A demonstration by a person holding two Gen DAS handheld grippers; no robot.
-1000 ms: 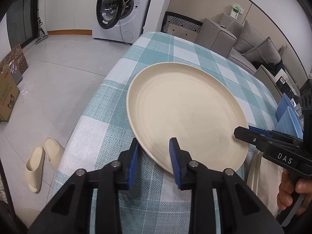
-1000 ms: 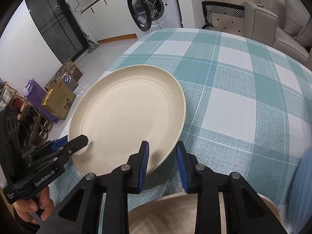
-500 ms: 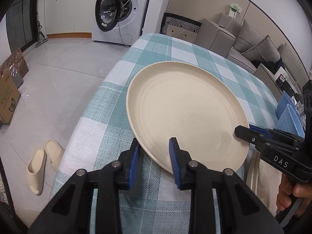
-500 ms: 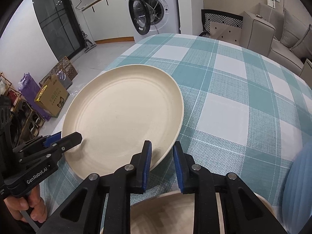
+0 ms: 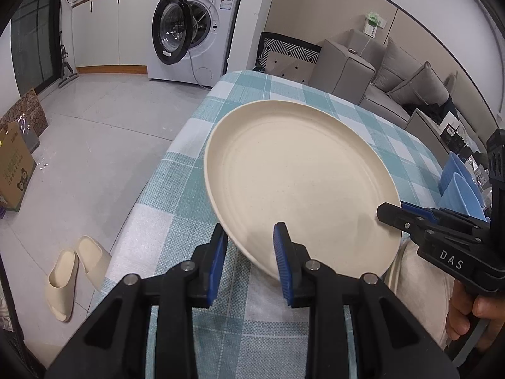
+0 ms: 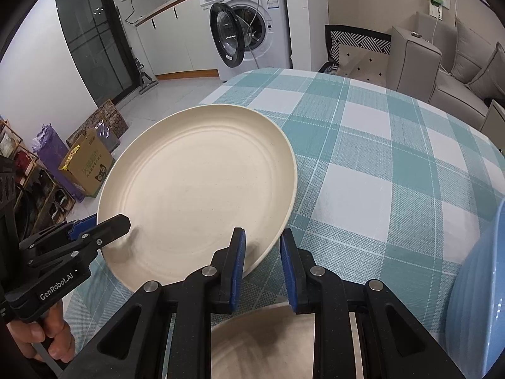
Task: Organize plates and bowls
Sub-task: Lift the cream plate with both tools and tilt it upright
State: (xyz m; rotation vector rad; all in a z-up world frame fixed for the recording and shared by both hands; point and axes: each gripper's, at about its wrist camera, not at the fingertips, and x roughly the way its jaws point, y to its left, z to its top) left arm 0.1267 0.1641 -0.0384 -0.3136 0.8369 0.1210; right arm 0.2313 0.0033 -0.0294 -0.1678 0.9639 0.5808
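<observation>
Checked teal tablecloth (image 6: 394, 173) fills the background. Both grippers angle downward: the left gripper (image 5: 249, 262) pinches the cream plate (image 5: 300, 183) rim at 6 o'clock, the right gripper (image 6: 262, 265) likewise. Held above the cloth, the plate tilts, far edge raised.

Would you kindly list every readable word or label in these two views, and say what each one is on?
"DAS": right hand-held gripper, on its body.
"GenRobot.AI": left hand-held gripper, on its body.
Washing machine brand and stickers: too small to read.
Cardboard box print: blurred, unreadable.
</observation>
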